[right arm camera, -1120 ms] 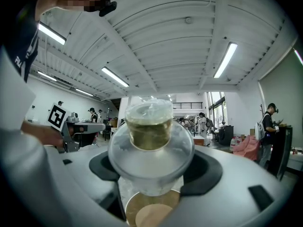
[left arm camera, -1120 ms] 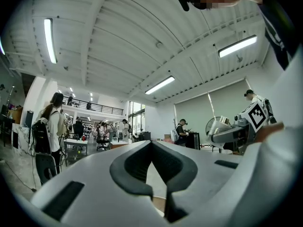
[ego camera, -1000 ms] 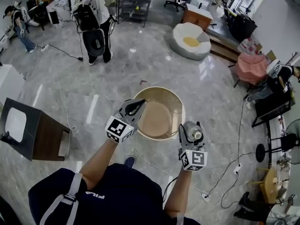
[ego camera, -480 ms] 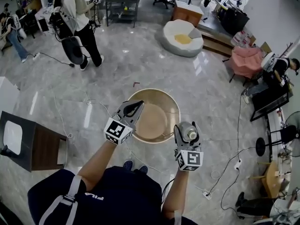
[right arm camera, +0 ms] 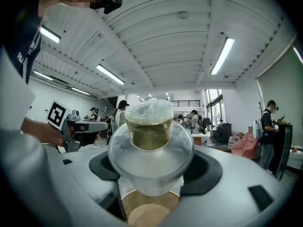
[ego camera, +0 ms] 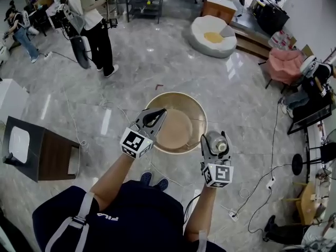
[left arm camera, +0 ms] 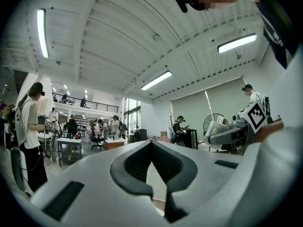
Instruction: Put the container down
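Observation:
My right gripper is shut on a small clear plastic container with a brownish cap end, held just off the right rim of a round tan table. In the right gripper view the container fills the space between the jaws, with the table top showing beneath it. My left gripper hovers over the table's left part, pointing inward. Its jaws meet at the tip, and nothing is between them.
A dark side table stands on the floor at left. Cables trail across the marble floor beside the round table. A standing person, a white beanbag, a pink seat and a fan stand lie further off.
The head view has shifted a little. Both grippers keep their places over the round table, the container still held. The standing person at the back has stepped sideways.

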A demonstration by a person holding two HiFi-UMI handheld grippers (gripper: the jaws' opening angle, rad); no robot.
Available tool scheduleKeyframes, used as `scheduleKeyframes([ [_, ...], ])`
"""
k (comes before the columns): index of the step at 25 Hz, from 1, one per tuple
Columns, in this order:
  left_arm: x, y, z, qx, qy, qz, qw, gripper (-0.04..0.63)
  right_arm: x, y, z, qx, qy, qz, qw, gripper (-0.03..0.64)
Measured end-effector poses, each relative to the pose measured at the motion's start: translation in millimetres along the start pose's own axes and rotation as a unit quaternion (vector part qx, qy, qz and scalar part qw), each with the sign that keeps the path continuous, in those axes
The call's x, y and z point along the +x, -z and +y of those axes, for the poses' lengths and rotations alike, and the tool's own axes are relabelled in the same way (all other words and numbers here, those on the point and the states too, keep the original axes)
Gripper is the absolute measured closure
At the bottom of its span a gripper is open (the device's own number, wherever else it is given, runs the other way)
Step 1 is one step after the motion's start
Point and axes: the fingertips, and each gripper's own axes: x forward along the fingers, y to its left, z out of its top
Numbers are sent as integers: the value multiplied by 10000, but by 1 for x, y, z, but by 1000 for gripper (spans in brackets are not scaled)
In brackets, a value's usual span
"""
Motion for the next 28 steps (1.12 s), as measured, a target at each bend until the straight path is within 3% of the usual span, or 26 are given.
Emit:
scheduleKeyframes([
  [15, -3, 5, -16, 129, -377, 157, 9991, 571, 5, 11, -12, 85, -462, -22, 9989, 275],
  [23, 11, 15, 10, 106, -498, 234, 9984, 571, 37, 26, -14, 190, -556, 203, 9981, 275],
  [28, 40, 30, 43, 248, -364, 283, 9986, 571, 79, 35, -16, 198, -498, 290, 9981, 275],
])
